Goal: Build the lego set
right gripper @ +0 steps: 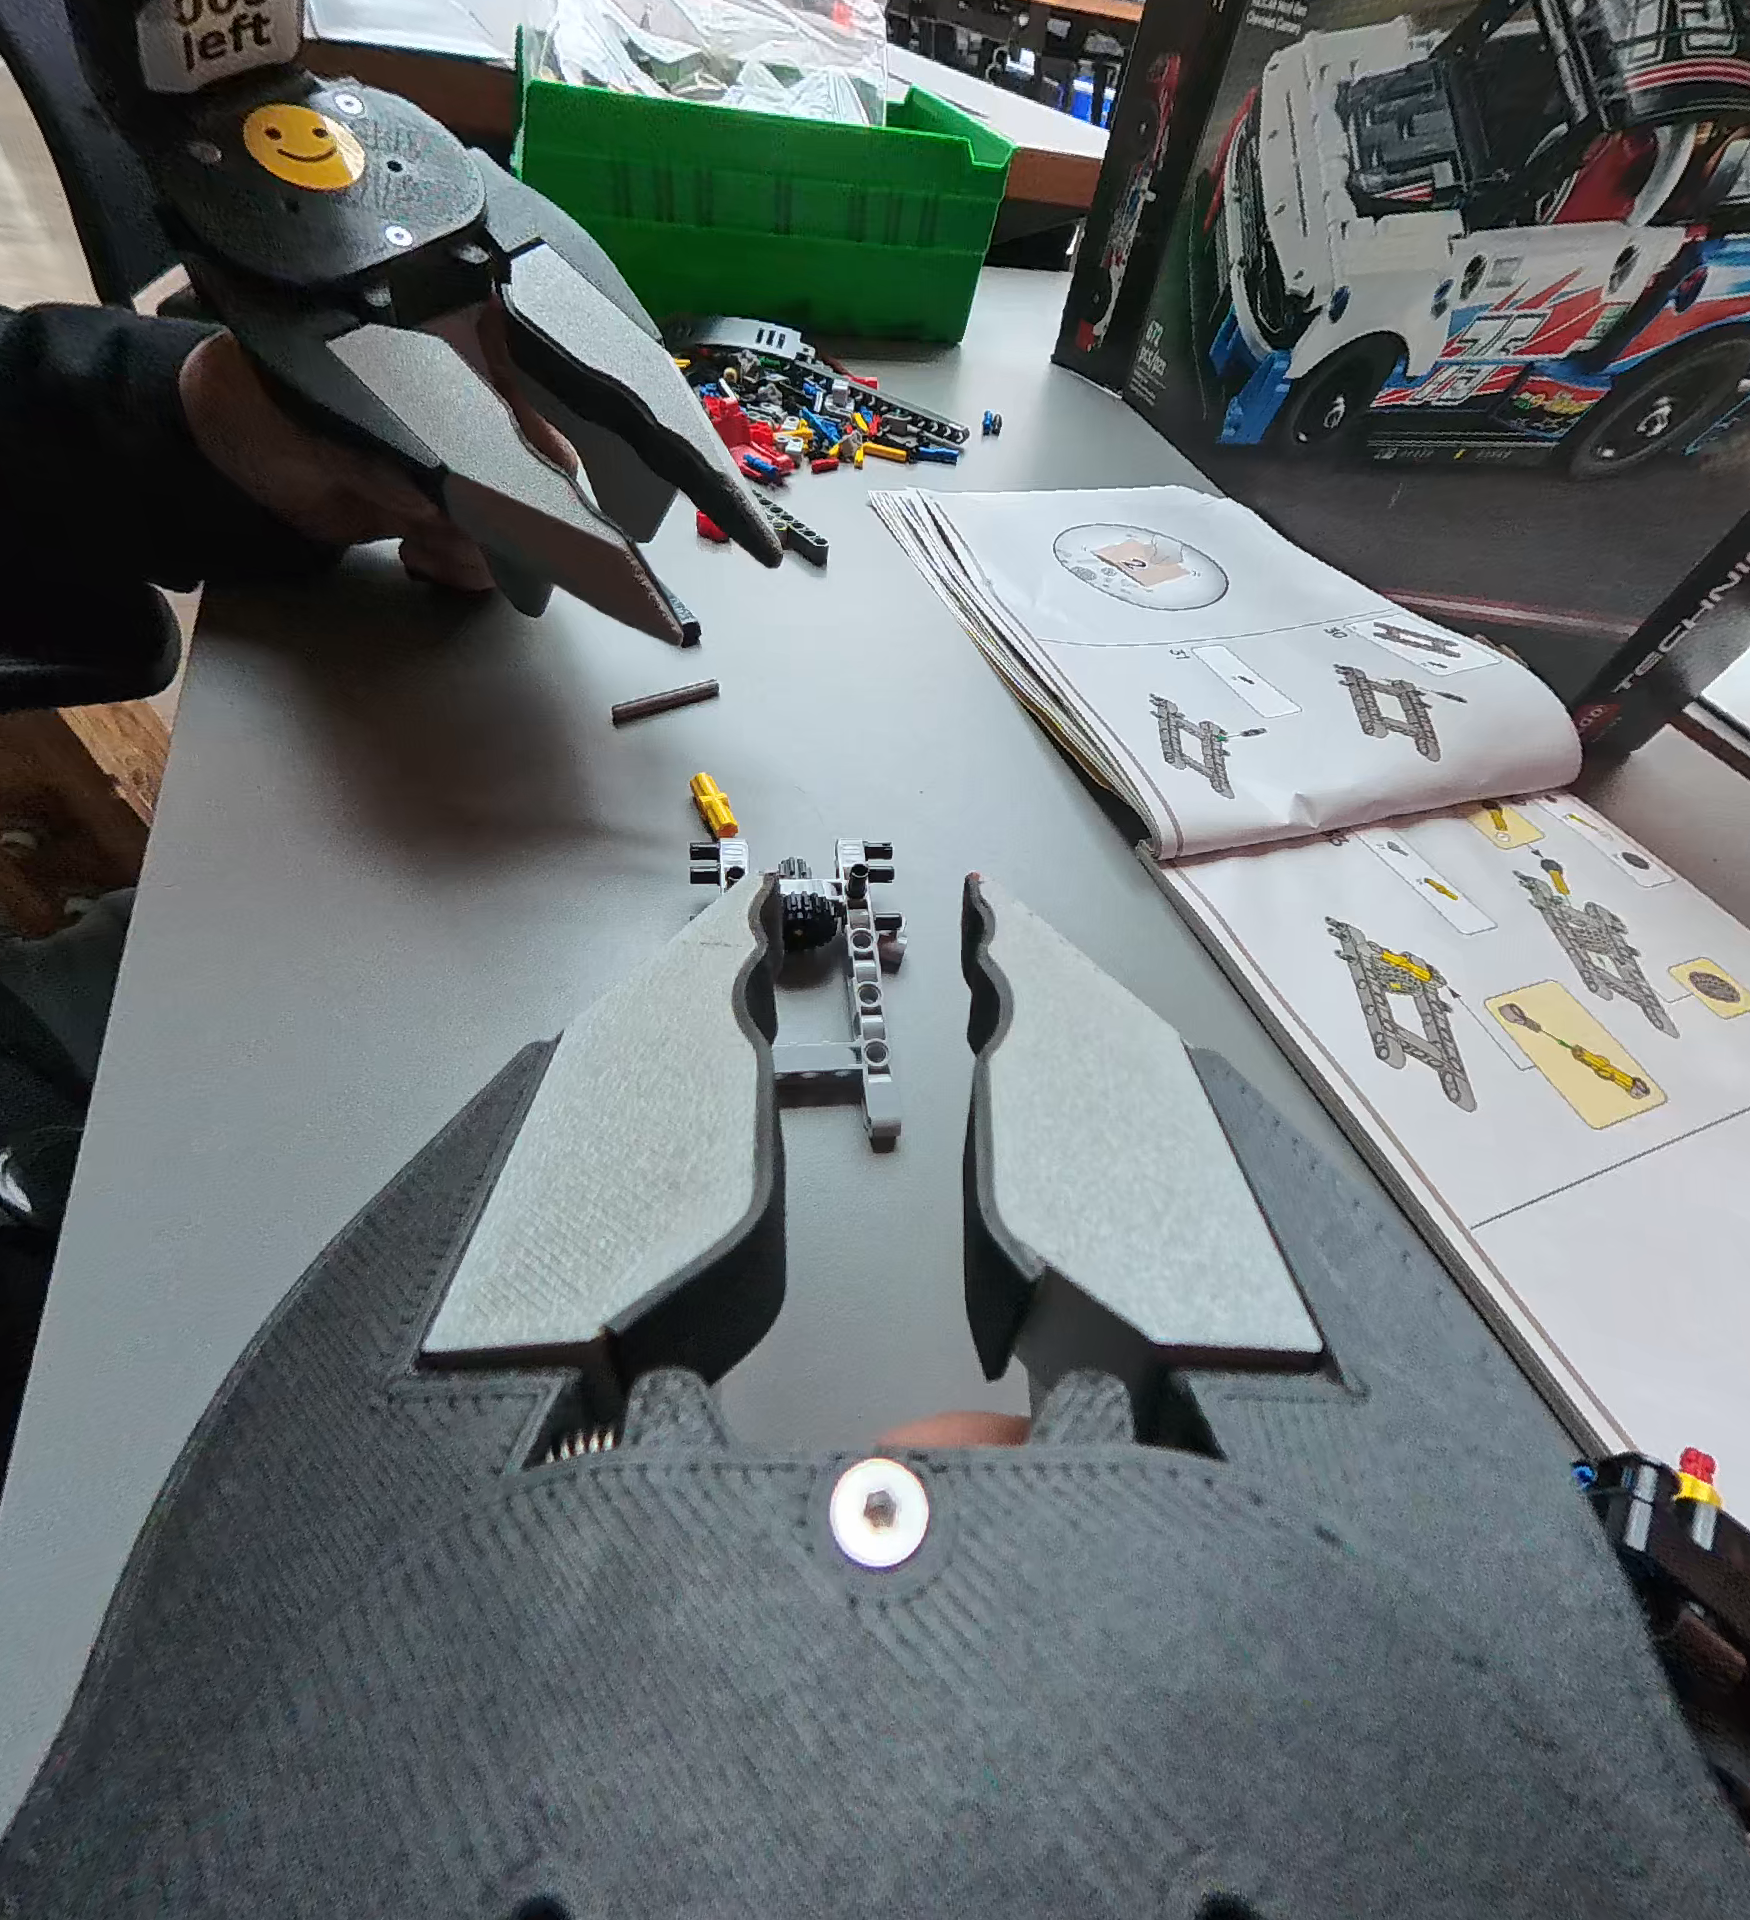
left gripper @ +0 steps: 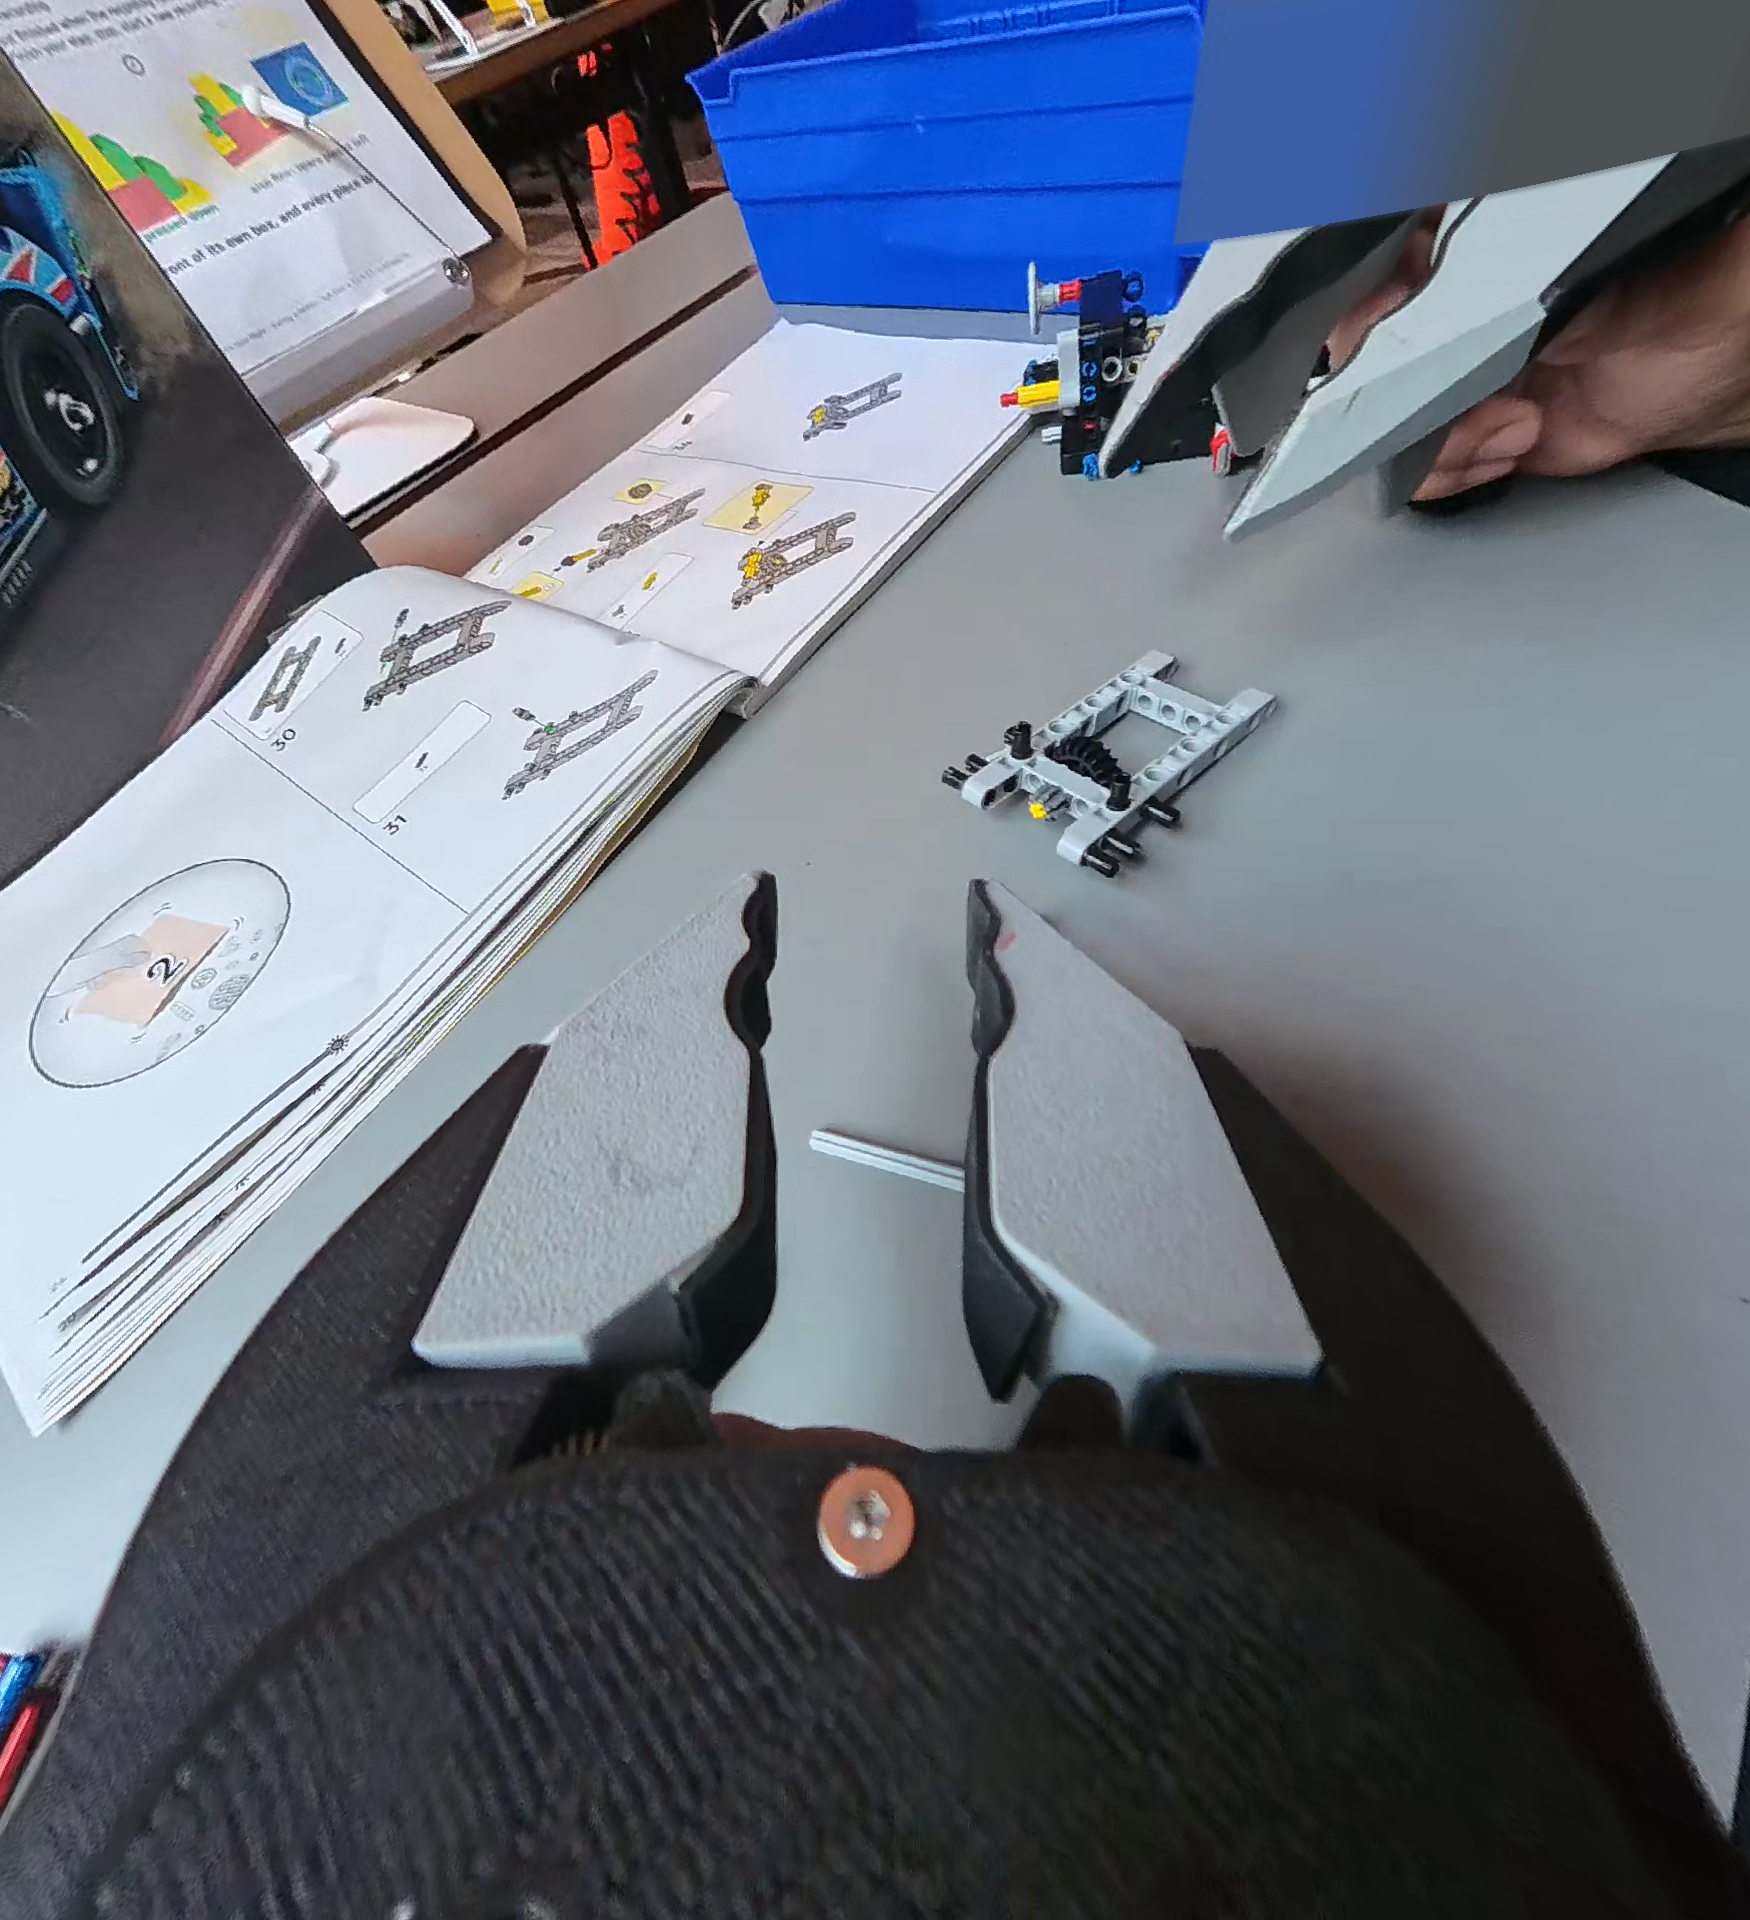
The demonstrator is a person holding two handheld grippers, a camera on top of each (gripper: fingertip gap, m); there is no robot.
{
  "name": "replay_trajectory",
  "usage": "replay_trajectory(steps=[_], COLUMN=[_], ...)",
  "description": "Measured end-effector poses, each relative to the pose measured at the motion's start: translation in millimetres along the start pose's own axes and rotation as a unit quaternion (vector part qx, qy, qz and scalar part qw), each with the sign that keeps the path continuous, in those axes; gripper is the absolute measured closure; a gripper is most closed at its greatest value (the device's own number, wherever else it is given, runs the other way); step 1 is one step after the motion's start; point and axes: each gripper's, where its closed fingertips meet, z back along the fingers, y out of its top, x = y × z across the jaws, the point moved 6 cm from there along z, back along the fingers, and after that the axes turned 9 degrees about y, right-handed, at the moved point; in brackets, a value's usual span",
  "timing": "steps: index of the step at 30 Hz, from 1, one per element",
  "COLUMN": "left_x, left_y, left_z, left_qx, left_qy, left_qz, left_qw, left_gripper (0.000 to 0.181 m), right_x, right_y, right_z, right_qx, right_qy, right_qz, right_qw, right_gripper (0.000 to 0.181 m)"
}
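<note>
A grey lego frame [left gripper: 1110, 764] with a black gear and black pins lies on the grey table [left gripper: 1422, 935]. In the right wrist view the frame [right gripper: 855, 966] shows through the gap of my open, empty right gripper [right gripper: 866, 904]. The left wrist view shows that gripper [left gripper: 1177, 499] held apart from the frame, farther back. My left gripper [left gripper: 871, 904] is open and empty above a thin axle rod [left gripper: 886, 1158] lying on the table. The rod [right gripper: 665, 701] lies just past the left gripper [right gripper: 731, 592] tips. A yellow pin [right gripper: 713, 805] lies beside the frame.
An open instruction booklet [left gripper: 435, 779] and the set's box [right gripper: 1473, 260] stand along one side. A pile of loose pieces [right gripper: 819, 416] lies before a green bin [right gripper: 757, 208]. A blue bin [left gripper: 933, 156] stands behind a black and blue sub-assembly [left gripper: 1094, 374]. My right fingertips sit around 12 cm from my left ones. About 6 cm separates my left fingertips from the thin axle rod [left gripper: 886, 1158]. The right camera catches it too, in the right wrist view [right gripper: 672, 697].
</note>
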Motion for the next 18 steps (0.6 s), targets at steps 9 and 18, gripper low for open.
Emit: replay_trajectory(steps=[9, 18], left_x=[-1.6, -1.9], left_y=[-0.3, -0.5], left_z=[-0.2, -0.6], left_qx=[0.0, -0.003], left_qy=[-0.006, -0.009], left_qz=[0.012, 0.015], left_qw=[1.0, 1.0], left_gripper=[0.147, 0.148], right_x=[2.3, 3.9], right_y=[-0.4, -0.4], right_z=[-0.7, -0.6], right_qx=[0.0, 0.002], right_qy=[0.001, 0.004], right_qz=[-0.006, -0.013], right_qw=[1.0, 1.0], right_gripper=[0.15, 0.151])
